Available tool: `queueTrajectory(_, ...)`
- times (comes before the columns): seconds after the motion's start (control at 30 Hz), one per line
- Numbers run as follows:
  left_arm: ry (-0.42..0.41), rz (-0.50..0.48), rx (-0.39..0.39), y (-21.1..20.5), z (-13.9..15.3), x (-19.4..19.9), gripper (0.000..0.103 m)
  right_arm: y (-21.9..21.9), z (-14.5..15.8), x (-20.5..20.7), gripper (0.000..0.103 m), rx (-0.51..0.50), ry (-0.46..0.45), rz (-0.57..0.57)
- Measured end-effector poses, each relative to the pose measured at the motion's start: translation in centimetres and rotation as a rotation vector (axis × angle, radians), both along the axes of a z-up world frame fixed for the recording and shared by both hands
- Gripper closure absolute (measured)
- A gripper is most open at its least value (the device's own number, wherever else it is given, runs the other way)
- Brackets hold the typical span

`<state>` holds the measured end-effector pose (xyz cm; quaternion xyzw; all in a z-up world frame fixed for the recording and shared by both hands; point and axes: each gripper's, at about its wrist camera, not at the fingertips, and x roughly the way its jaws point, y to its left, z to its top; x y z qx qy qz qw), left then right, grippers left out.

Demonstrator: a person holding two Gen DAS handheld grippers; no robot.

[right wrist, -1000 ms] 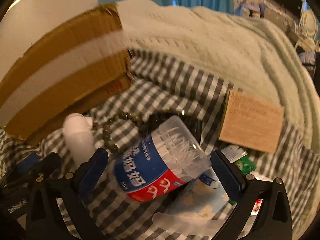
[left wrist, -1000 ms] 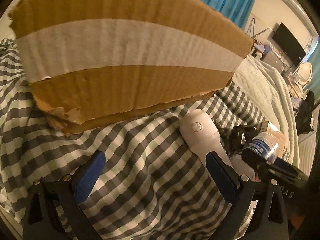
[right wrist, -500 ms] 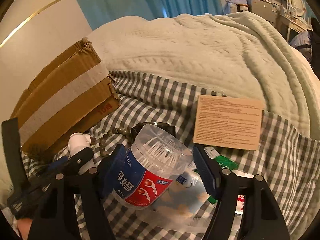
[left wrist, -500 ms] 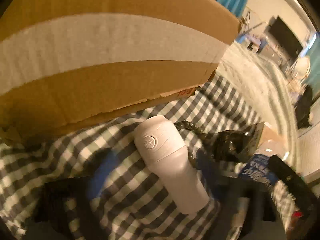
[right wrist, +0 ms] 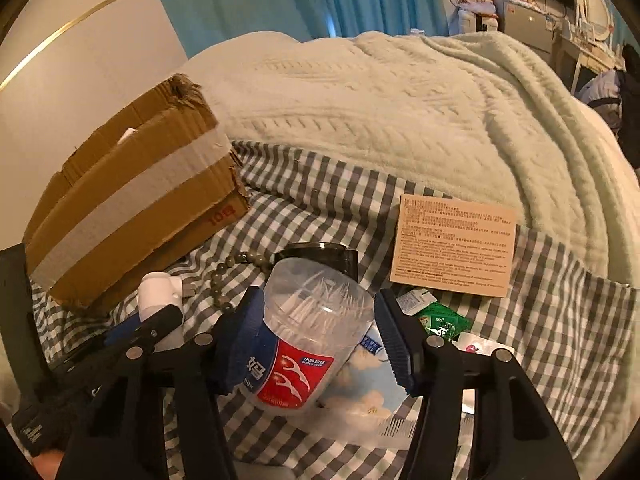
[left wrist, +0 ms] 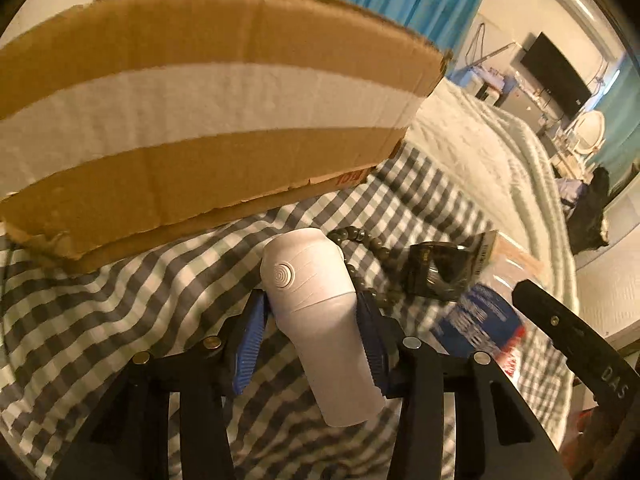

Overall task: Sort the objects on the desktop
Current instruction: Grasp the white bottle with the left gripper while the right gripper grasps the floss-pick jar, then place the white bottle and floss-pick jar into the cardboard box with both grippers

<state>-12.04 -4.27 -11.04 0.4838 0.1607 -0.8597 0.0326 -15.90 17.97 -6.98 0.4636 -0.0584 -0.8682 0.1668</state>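
A white plastic handheld device [left wrist: 316,312] lies between the blue pads of my left gripper [left wrist: 310,304], whose jaws are closing and press on both its sides. It also shows in the right wrist view, white device [right wrist: 158,292]. My right gripper [right wrist: 316,304] has its jaws closing on a clear jar of floss picks [right wrist: 312,328] with a red and blue label; the pads touch both sides and the jar hangs above the checked cloth [right wrist: 300,208]. The jar [left wrist: 480,316] appears blurred in the left wrist view.
An open cardboard box [left wrist: 200,120] with a white tape band stands close behind the device. A bead bracelet [right wrist: 224,276], a dark round object [right wrist: 320,256], a tan printed card [right wrist: 452,248] and a green sachet [right wrist: 440,320] lie on the cloth. A pale blanket [right wrist: 400,120] rises behind.
Both grippers went from wide open to closed around their objects: left on the white device, right on the floss jar. The right view rose, with the jar staying between the pads.
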Motion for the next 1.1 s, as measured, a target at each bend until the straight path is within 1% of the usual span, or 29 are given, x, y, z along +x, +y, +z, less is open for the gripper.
queueTrajectory(0.03,0.004,-0.003,0.006,0.0,0.4,0.2,0.056,-0.2,0.4,0.2,0.050,0.007,0.002,-0.001)
queueTrajectory(0.07,0.010,-0.006,0.012,-0.2,0.9,0.4,0.056,-0.4,1.0,0.5,0.072,0.016,0.010,0.003)
queueTrajectory(0.1,0.019,-0.009,0.022,-0.5,1.5,0.7,0.056,-0.7,1.7,0.8,0.103,0.027,0.013,0.007)
queueTrajectory(0.13,0.027,-0.012,0.030,-0.7,2.1,0.9,0.056,-0.9,2.2,0.9,0.100,0.046,0.011,0.001)
queueTrajectory(0.17,0.033,-0.015,0.030,-0.7,2.7,1.0,0.056,-1.0,2.6,1.0,0.100,0.063,-0.008,-0.005)
queueTrajectory(0.2,0.042,-0.020,0.030,-1.0,3.3,1.1,0.056,-1.1,2.8,1.0,0.100,0.042,-0.041,0.004)
queueTrajectory(0.23,0.047,-0.028,0.033,-1.1,3.8,1.2,0.056,-1.1,3.0,1.3,0.100,0.024,-0.045,0.000)
queueTrajectory(0.27,0.052,-0.031,0.035,-1.4,4.2,1.4,0.056,-0.9,3.4,1.9,0.099,0.019,-0.023,-0.020)
queueTrajectory(0.3,0.057,-0.023,0.038,-1.8,4.5,1.7,0.056,-0.9,3.5,2.1,0.090,0.015,-0.020,-0.038)
queueTrajectory(0.33,0.055,-0.018,0.048,-2.2,4.5,2.0,0.056,-0.7,3.2,2.2,0.081,0.002,-0.039,-0.064)
queueTrajectory(0.37,0.047,-0.017,0.063,-2.5,4.3,2.1,0.056,-0.3,2.7,2.2,0.059,-0.032,-0.075,-0.094)
queueTrajectory(0.4,0.038,-0.008,0.068,-2.8,4.0,2.3,0.056,0.0,2.2,2.2,0.050,-0.069,-0.098,-0.121)
queueTrajectory(0.43,0.034,0.000,0.064,-3.0,3.8,2.5,0.056,0.5,1.4,2.2,0.050,-0.113,-0.129,-0.165)
queueTrajectory(0.57,0.016,0.015,0.046,-3.5,2.5,2.2,0.056,0.9,-1.3,1.4,0.049,-0.193,-0.226,-0.274)
queueTrajectory(0.67,0.013,0.024,0.055,-3.6,1.7,1.6,0.056,0.0,-3.0,0.1,0.044,-0.196,-0.268,-0.301)
queueTrajectory(0.7,0.013,0.026,0.056,-3.5,1.4,1.3,0.056,-0.4,-3.5,-0.4,0.039,-0.184,-0.280,-0.305)
queueTrajectory(0.77,0.014,0.023,0.056,-3.2,0.9,0.8,0.056,-1.1,-4.5,-1.4,0.033,-0.185,-0.295,-0.311)
queueTrajectory(0.8,0.014,0.021,0.049,-3.0,0.6,0.5,0.056,-1.4,-5.1,-1.9,0.032,-0.178,-0.304,-0.318)
queueTrajectory(0.83,0.014,0.018,0.044,-2.8,0.4,0.3,0.056,-1.5,-5.5,-2.2,0.032,-0.178,-0.309,-0.327)
queueTrajectory(0.93,0.011,0.008,0.033,-2.4,-0.3,-0.4,0.056,-2.0,-6.9,-3.2,0.034,-0.240,-0.332,-0.345)
queueTrajectory(0.97,0.009,0.001,0.024,-2.2,-0.5,-0.6,0.056,-2.3,-6.9,-3.3,0.035,-0.230,-0.328,-0.342)
queueTrajectory(1.07,0.010,-0.025,-0.007,-1.8,-0.7,-0.9,0.056,-3.5,-5.8,-3.4,0.036,-0.135,-0.268,-0.302)
queueTrajectory(1.1,0.011,-0.030,-0.006,-1.8,-0.6,-0.9,0.056,-3.7,-5.3,-3.3,0.036,-0.122,-0.249,-0.286)
